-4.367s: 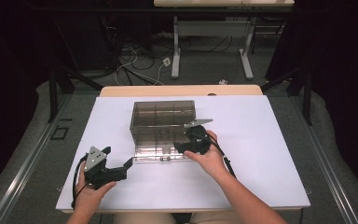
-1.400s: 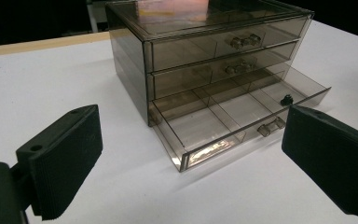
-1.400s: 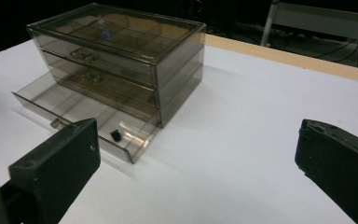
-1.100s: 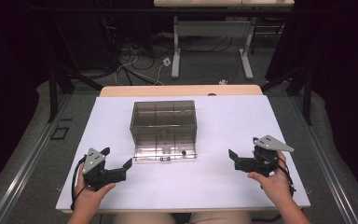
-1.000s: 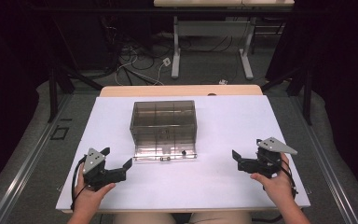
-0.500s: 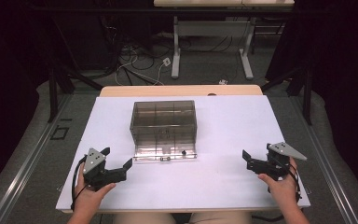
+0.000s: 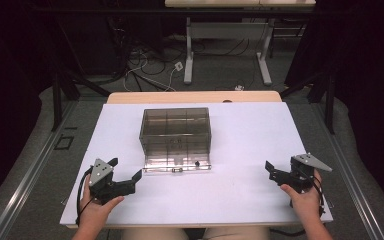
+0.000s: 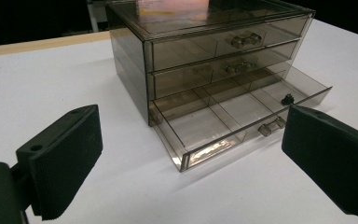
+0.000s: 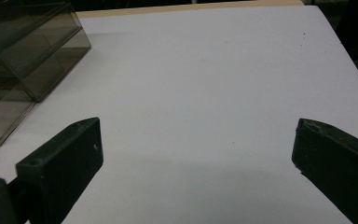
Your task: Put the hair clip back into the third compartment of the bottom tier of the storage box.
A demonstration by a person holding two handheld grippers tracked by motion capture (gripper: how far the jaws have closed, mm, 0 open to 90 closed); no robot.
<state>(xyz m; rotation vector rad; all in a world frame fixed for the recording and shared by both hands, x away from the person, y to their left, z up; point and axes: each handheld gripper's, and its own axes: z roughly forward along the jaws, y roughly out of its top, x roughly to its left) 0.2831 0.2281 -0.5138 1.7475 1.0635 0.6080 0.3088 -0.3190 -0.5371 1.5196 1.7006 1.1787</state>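
A smoky clear plastic drawer unit (image 7: pixel 175 127) with three drawers stands mid-table. Its bottom drawer (image 7: pixel 177 165) is pulled out, and a small black object (image 7: pixel 197 163) lies in the right compartment. My left gripper (image 7: pixel 126 170) rests open at the front left, pointing at the unit. The left gripper view has the unit (image 8: pixel 214 46), the pulled-out drawer (image 8: pixel 233 116) and the black object (image 8: pixel 287 99) between wide-apart jaws of the left gripper (image 8: pixel 191 140). My right gripper (image 7: pixel 271 171) is open and empty at the front right, well clear of the unit (image 9: pixel 28 46).
The white table top (image 7: pixel 250 135) has bare room right of the unit and along the front. A wooden strip (image 7: pixel 195 96) borders its far edge. Beyond stand desk legs (image 7: pixel 189 55) and floor cables (image 7: pixel 145 70).
My right gripper has drawn back from the front of the drawer unit and moved right, to the table's front right corner. The left gripper has stayed put.
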